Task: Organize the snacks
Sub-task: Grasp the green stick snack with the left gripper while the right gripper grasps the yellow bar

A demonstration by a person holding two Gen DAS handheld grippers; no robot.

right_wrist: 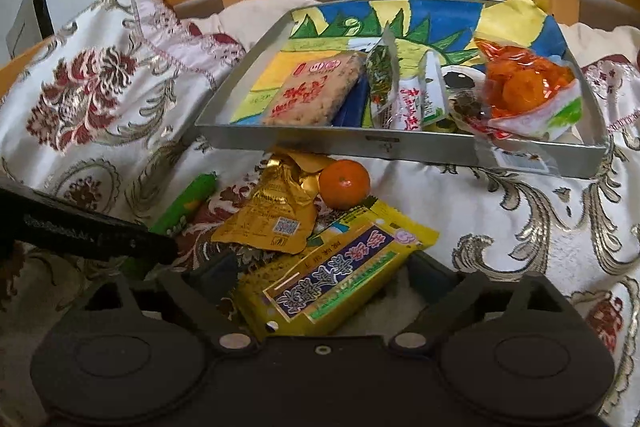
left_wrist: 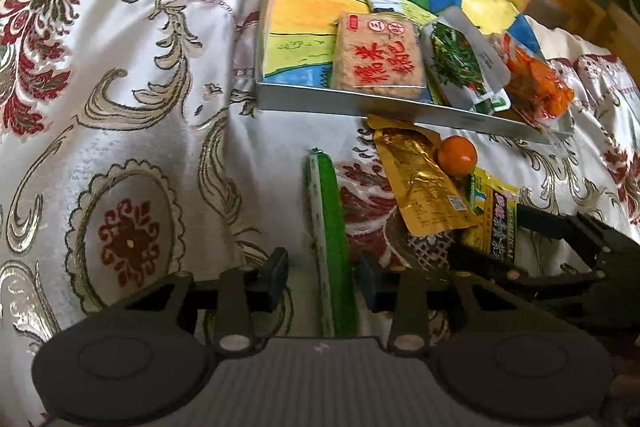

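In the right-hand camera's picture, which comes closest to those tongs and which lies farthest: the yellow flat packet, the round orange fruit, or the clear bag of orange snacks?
1. Yellow flat packet: between the right tongs, on the bedspread.
2. Round orange fruit: beyond the packet, just before the tray.
3. Clear bag of orange snacks: farthest, inside the metal tray, right side.

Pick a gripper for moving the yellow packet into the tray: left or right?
Right. The right gripper already straddles the yellow packet, jaws wide; the left gripper is around the green stick.
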